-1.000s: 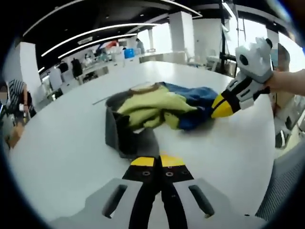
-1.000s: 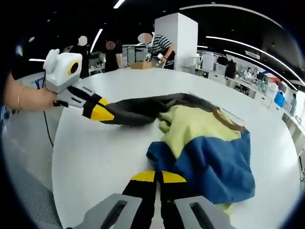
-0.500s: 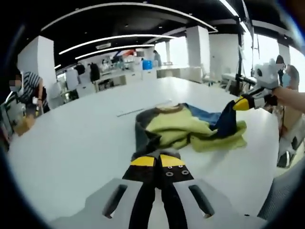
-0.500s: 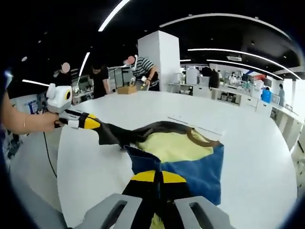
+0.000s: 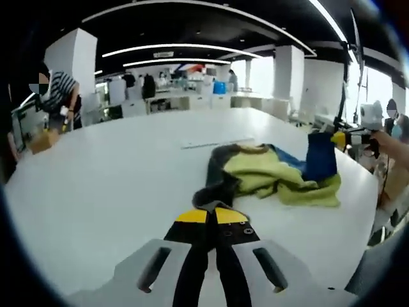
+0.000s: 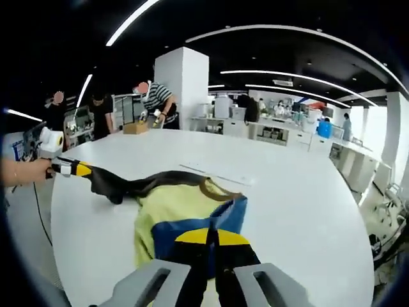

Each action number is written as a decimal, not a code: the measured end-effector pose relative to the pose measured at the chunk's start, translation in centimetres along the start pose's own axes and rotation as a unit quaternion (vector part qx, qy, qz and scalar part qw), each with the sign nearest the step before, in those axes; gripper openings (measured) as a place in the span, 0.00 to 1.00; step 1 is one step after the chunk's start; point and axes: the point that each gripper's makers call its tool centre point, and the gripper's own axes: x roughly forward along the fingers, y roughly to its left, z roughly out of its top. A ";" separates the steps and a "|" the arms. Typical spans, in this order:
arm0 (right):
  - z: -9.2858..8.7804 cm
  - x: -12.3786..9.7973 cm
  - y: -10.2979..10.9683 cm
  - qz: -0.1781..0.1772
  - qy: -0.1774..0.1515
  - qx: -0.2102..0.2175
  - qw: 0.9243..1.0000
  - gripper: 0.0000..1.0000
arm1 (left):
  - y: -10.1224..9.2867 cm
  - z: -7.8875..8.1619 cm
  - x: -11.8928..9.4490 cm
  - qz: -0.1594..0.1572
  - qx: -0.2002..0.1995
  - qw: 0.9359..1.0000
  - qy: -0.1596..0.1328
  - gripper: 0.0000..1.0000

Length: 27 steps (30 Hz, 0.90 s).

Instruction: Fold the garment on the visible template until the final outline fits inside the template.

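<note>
The garment [image 5: 268, 176] lies bunched on the white bench [image 5: 115, 185], at about one o'clock from the left hand-held gripper [image 5: 215, 216] in the left gripper view, and both tools have a piece of it, so the step in hand looks like spreading the cloth flat before any fold is made. To do that well, the two grips should draw apart evenly and low over the bench, so the yellow body and blue panel open without twisting, and the dark sleeve [image 6: 121, 186] should come out straight instead of dragging the body with it. The thin pale strip [image 5: 216, 142] beyond the garment at twelve o'clock may be part of the template, though that is hard to tell. The left hand-held gripper has its jaws together on the dark sleeve end, held low and pointing across the bench. The right hand-held gripper [image 6: 208, 237] has its jaws pinched on the blue hem [image 6: 192, 231], which in the left gripper view stands lifted off the bench at two o'clock, the person's hand [image 5: 391, 142] just behind it
</note>
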 end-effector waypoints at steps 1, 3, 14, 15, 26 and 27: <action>0.0 -0.1 -0.4 -0.006 0.000 0.001 1.000 0.00 | 0.3 -0.1 0.0 0.003 -0.006 1.000 0.002 0.00; -0.2 -0.4 -1.4 -0.018 0.002 0.000 1.000 0.00 | 0.9 -0.3 -0.1 0.009 -0.007 1.000 0.006 0.00; -2.1 -2.2 -6.7 -0.098 0.017 0.008 0.995 0.00 | 4.4 -1.8 -0.4 0.048 -0.034 0.998 0.020 0.00; -2.5 -2.4 -7.3 -0.106 0.017 0.001 0.994 0.00 | 4.6 -2.0 -0.4 0.050 -0.032 0.998 0.022 0.00; -5.9 -4.1 -11.8 -0.181 0.048 0.009 0.982 0.00 | 7.5 -4.5 0.0 0.077 -0.024 0.995 0.057 0.00; -6.0 -4.2 -11.9 -0.184 0.049 0.008 0.982 0.00 | 7.7 -4.7 0.0 0.079 -0.024 0.995 0.060 0.00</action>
